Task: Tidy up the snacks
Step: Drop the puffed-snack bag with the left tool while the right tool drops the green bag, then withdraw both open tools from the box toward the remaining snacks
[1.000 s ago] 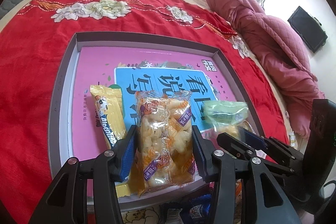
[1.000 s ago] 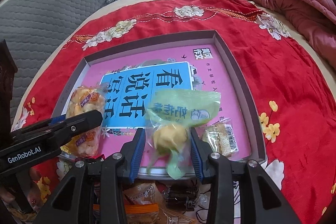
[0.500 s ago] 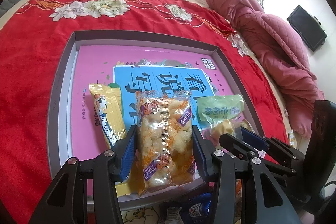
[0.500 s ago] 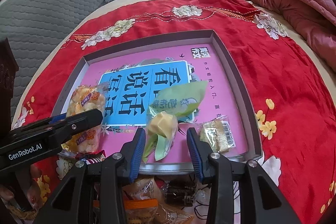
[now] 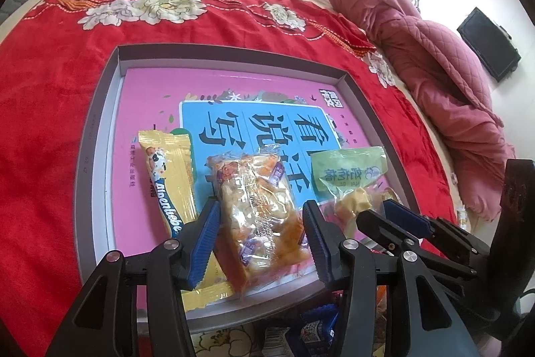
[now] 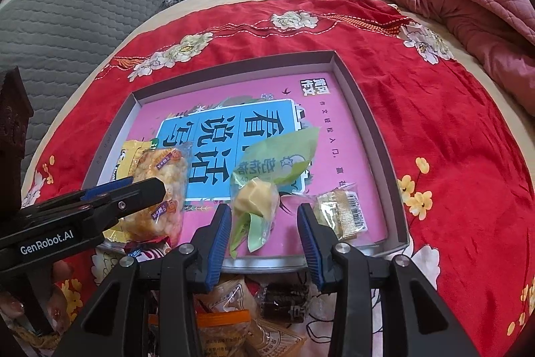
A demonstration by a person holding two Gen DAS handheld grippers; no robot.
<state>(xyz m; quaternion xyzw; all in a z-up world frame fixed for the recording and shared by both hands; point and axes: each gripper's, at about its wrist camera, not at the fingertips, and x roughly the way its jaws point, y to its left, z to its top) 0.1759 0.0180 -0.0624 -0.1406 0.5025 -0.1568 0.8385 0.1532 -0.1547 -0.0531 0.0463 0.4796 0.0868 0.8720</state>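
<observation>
Nearest to you, a heap of snacks not yet sorted (image 6: 234, 317) lay on the bed in front of the tray, probably your supply for the next picks.

Your left tool (image 5: 260, 240) stood open, its blue pads on both sides of the clear bag of puffed snacks (image 5: 257, 213) without pressing it; the bag rested flat on the tray floor, its near end at the front rim. Your right tool (image 6: 264, 233) was open too, and the green packet (image 6: 267, 176) lay loose between its jaws, closer to the left one. I judge that you had set both packs down in one row with the yellow candy bar (image 5: 169, 176) on the left and the small gold packet (image 6: 344, 216) on the right, so each snack stayed visible and apart.

Further away, the gray tray (image 6: 371, 122) with its pink printed floor had much free room. It sat on the red blanket (image 6: 418, 72), which kept it level on the soft bed.
</observation>
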